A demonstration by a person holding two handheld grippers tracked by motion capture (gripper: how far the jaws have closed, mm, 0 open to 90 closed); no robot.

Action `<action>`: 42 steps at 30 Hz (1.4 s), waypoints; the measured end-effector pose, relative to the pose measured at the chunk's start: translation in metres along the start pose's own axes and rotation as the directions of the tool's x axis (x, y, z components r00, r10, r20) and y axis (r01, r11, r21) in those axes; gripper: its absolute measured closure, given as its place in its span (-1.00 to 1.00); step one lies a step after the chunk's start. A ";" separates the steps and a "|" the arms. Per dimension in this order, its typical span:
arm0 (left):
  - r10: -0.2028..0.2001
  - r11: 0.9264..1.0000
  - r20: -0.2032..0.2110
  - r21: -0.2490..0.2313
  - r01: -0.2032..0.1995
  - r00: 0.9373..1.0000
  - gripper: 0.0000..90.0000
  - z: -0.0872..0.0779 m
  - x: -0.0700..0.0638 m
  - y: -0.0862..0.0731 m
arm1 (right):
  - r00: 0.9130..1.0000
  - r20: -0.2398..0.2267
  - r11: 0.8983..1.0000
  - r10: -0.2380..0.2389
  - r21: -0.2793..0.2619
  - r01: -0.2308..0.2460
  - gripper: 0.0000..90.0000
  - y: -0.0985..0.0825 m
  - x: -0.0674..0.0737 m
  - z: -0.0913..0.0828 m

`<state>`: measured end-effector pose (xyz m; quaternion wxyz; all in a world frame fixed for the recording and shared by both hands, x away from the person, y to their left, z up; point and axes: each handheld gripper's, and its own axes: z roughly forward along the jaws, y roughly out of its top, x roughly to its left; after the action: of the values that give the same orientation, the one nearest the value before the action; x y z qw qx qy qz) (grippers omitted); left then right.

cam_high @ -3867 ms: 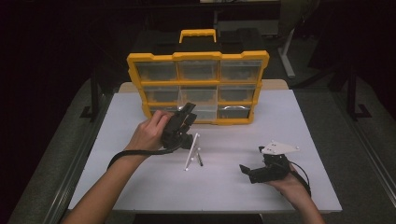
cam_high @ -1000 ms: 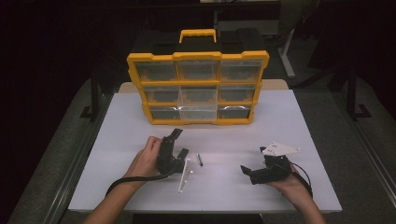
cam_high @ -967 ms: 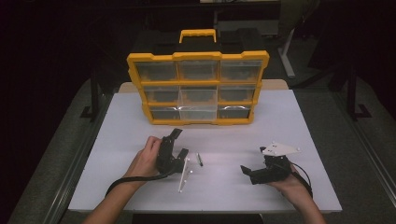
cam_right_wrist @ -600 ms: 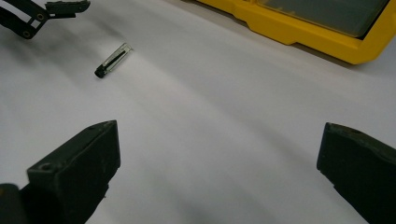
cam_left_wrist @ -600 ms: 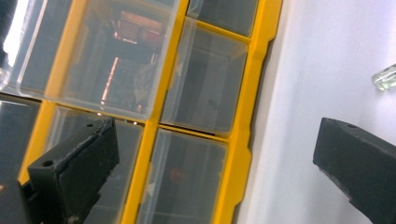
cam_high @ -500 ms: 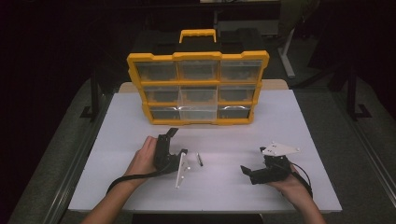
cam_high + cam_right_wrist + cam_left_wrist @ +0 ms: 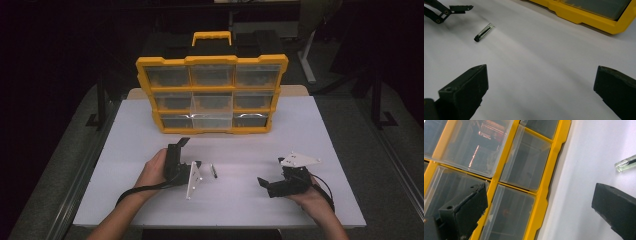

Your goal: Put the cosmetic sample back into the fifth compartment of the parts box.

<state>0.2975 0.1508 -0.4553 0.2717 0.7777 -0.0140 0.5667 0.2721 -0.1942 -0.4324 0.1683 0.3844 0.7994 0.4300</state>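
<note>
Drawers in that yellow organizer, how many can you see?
9 drawers in the organizer, three rows of three: top, middle, bottom. None look hidden.

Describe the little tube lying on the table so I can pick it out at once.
Start at the yellow organizer at the back of the white table. Come toward the person, to the bare stretch between the two tools; the tube lies flat there, just right of the left tool. It is a thin clear stick with a dark end, the one loose item on the table.

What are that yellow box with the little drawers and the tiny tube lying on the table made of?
The box looks like moulded plastic: glossy yellow frame, see-through drawers catching glare. The tube seems clear plastic or glass with a dark core and black cap; too small to be sure.
</note>
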 end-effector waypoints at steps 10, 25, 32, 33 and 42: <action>-0.088 0.996 0.045 -0.018 0.088 0.995 -0.99 0.000 0.003 -0.001 | 1.000 0.003 1.000 0.001 0.000 -0.001 -1.00 0.000 0.000 -0.001; -0.236 0.971 0.130 -0.004 0.238 0.963 -0.99 0.000 0.009 -0.003 | 1.000 0.004 1.000 0.000 -0.001 0.000 -1.00 0.000 0.000 -0.001; -0.324 0.945 0.162 0.005 0.328 0.932 -0.99 0.001 0.012 -0.006 | 1.000 0.004 1.000 -0.002 -0.001 0.002 -1.00 0.000 0.000 -0.001; -0.340 0.939 0.167 0.006 0.343 0.926 -0.99 0.001 0.012 -0.006 | 1.000 0.005 1.000 -0.001 -0.004 0.001 -1.00 0.000 0.000 0.000; -0.427 0.901 0.205 0.020 0.432 0.881 -0.99 0.002 0.017 -0.009 | 1.000 0.005 1.000 0.000 -0.004 0.000 -1.00 0.000 0.000 -0.001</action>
<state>0.3085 0.1622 -0.4447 0.3978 0.8119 0.1234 0.4090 0.2718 -0.1945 -0.4319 0.1713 0.3852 0.7981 0.4305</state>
